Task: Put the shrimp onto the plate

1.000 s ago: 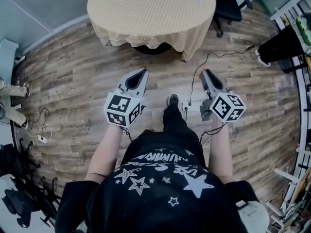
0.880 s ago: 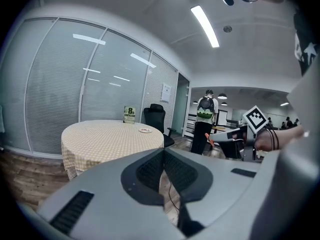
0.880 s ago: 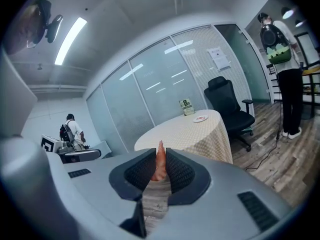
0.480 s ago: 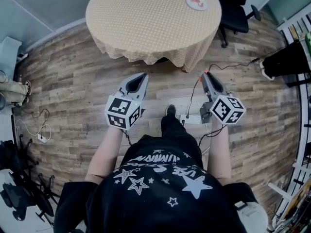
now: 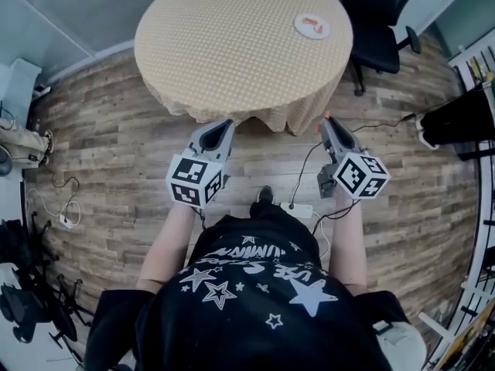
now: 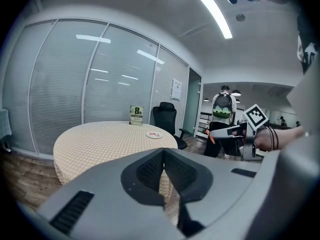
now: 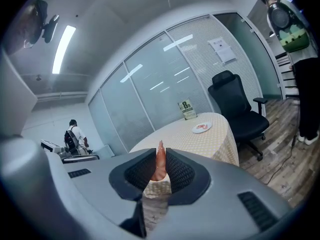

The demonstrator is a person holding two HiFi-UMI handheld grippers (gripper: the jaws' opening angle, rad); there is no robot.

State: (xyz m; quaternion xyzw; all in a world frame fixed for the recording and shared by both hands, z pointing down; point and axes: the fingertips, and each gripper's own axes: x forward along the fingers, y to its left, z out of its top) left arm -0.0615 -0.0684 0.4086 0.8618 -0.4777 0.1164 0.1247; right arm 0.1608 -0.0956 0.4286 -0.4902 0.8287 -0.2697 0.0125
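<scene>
The right gripper (image 7: pixel 160 153) clamps the shrimp (image 7: pixel 160 166) for carrying to the plate (image 5: pixel 312 26), upper right; the left gripper (image 6: pixel 163 155), pinched empty, idles.

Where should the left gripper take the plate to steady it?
Likely by the near rim of the plate, coming in low and level: it lies flat on the tablecloth with something orange in its middle, so only the thin lip offers a pinch. Open the left gripper first; its jaws are together.
</scene>
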